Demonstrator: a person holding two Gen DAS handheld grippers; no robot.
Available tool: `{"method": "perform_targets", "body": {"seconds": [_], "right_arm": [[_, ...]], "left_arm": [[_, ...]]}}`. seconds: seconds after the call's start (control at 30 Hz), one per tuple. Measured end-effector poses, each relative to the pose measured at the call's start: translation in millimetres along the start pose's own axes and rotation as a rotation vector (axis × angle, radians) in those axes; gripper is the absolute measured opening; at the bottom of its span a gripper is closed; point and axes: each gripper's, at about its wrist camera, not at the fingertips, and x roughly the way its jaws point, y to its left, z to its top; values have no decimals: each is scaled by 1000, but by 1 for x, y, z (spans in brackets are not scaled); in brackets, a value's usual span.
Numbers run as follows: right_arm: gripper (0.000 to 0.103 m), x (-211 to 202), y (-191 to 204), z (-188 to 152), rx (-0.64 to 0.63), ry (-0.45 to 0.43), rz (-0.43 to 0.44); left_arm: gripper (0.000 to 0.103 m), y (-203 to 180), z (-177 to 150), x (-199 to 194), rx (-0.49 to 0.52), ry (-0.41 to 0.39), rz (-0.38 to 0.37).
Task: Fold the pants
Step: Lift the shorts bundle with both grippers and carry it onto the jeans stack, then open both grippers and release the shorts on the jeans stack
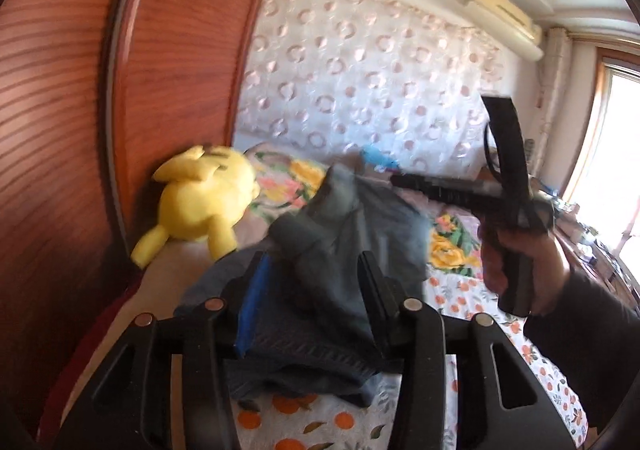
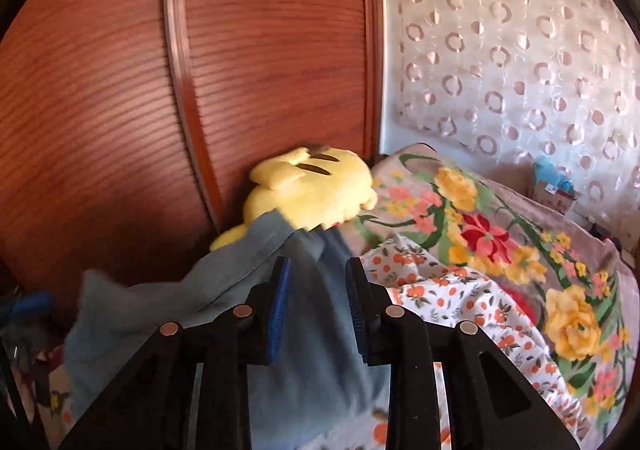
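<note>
My left gripper (image 1: 310, 298) stood part open, the pants (image 1: 320, 290) between its jaws unpinched; right gripper (image 2: 318, 304) likewise, narrower; the pants lay bunched on the bed (image 2: 460, 290) by the plush toy (image 2: 312, 189); judged soft, limp, moderately heavy denim; best pinched at waistband or hems.

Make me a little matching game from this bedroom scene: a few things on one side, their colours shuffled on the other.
Things:
1. plush toy
2. pants
3. wardrobe door
4. bed sheet

Colours:
A. reddish-brown wood
B. white with orange fruit print
C. yellow
D. grey-blue

Pairs: 1-C, 2-D, 3-A, 4-B
</note>
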Motion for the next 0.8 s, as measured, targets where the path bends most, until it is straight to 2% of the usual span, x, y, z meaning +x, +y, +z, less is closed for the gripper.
{"method": "perform_targets", "body": {"seconds": [0.13,0.23,0.37,0.43,0.6,0.8], "right_arm": [[29,-13,7,-23,-1,14,79],[29,4,4,-32,-15,59,48],[29,19,-12,-34,25,82,6],[29,31,-20,-33,73,104,16],[29,48,-18,-28,97,104,5],[29,16,-10,-33,107,44,-2]], "left_arm": [[46,-22,14,22,102,35,-76],[46,-25,10,61,165,159,10],[46,-2,0,78,119,221,33],[46,7,-6,82,102,239,26],[46,5,-14,79,101,229,18],[47,-7,-8,59,120,181,27]]}}
